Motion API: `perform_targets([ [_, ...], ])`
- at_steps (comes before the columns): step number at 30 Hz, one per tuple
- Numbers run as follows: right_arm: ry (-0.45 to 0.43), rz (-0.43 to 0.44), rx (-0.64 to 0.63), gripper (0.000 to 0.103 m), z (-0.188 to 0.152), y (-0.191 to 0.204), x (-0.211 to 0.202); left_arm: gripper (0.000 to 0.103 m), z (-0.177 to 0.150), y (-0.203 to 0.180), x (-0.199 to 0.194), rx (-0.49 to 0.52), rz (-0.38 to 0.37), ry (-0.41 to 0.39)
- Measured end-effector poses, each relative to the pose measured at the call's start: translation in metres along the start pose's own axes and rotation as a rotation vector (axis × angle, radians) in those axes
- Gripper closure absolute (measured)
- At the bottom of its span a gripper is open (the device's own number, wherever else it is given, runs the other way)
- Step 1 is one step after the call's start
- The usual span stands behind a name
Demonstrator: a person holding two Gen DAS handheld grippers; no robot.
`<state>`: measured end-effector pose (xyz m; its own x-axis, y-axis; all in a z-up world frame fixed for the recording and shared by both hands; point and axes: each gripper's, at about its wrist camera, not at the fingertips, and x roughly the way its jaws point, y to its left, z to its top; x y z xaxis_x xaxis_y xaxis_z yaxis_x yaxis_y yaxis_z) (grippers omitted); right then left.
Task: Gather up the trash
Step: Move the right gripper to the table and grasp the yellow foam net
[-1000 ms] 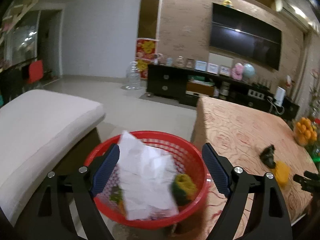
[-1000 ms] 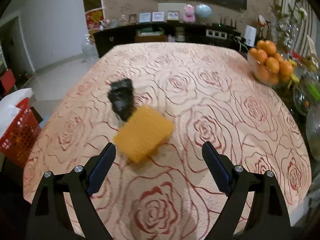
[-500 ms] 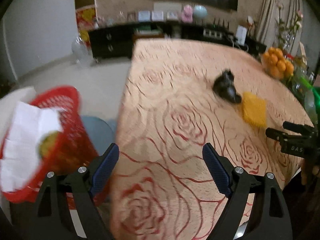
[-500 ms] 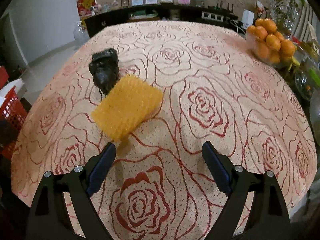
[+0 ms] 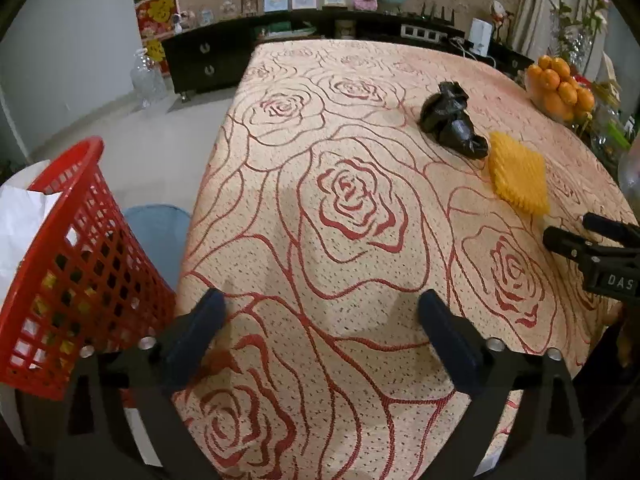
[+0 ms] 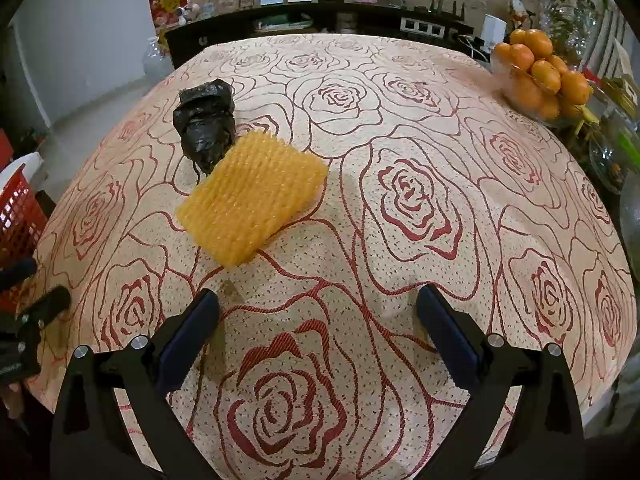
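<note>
A crumpled black plastic bag (image 6: 206,122) and a yellow foam net sleeve (image 6: 252,196) lie side by side on the rose-patterned tablecloth (image 6: 400,184). My right gripper (image 6: 318,312) hovers just short of the yellow sleeve, its jaws opening wide with nothing between them. My left gripper (image 5: 320,316) hangs over the table's near left part, jaws also opening and empty; the black bag (image 5: 452,120) and yellow sleeve (image 5: 518,178) lie far to its right. A red mesh basket (image 5: 76,264) with white paper (image 5: 20,220) and other scraps stands beside the table at the left.
A bowl of oranges (image 6: 540,76) and glassware (image 6: 628,216) crowd the table's right edge. A dark cabinet (image 5: 208,64) with framed pictures runs along the far wall. A light blue stool (image 5: 160,228) sits between basket and table. The right gripper (image 5: 592,248) shows at the left view's right edge.
The left gripper swung from over the red basket to over the table and tilted down. The right gripper sank slightly toward the yellow sleeve. Both sets of jaws stand wider.
</note>
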<state>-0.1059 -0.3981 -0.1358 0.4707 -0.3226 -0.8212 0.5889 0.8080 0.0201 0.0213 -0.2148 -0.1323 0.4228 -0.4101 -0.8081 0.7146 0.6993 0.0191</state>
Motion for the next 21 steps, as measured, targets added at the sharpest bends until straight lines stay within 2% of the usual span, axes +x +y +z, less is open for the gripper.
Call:
perform_targets([
  [10,-0.002,0.007,0.000,0.007,0.001,-0.001,-0.001,0.008,0.000,-0.002,0.000,-0.015,0.014,-0.005],
  [15,-0.024,0.046,0.045,0.007,0.016,-0.005,-0.002,0.008,0.003,-0.002,0.001,-0.020,0.016,0.007],
  [21,-0.073,0.100,-0.033,0.007,0.042,0.018,0.000,0.008,0.004,-0.002,0.001,-0.021,0.015,0.012],
])
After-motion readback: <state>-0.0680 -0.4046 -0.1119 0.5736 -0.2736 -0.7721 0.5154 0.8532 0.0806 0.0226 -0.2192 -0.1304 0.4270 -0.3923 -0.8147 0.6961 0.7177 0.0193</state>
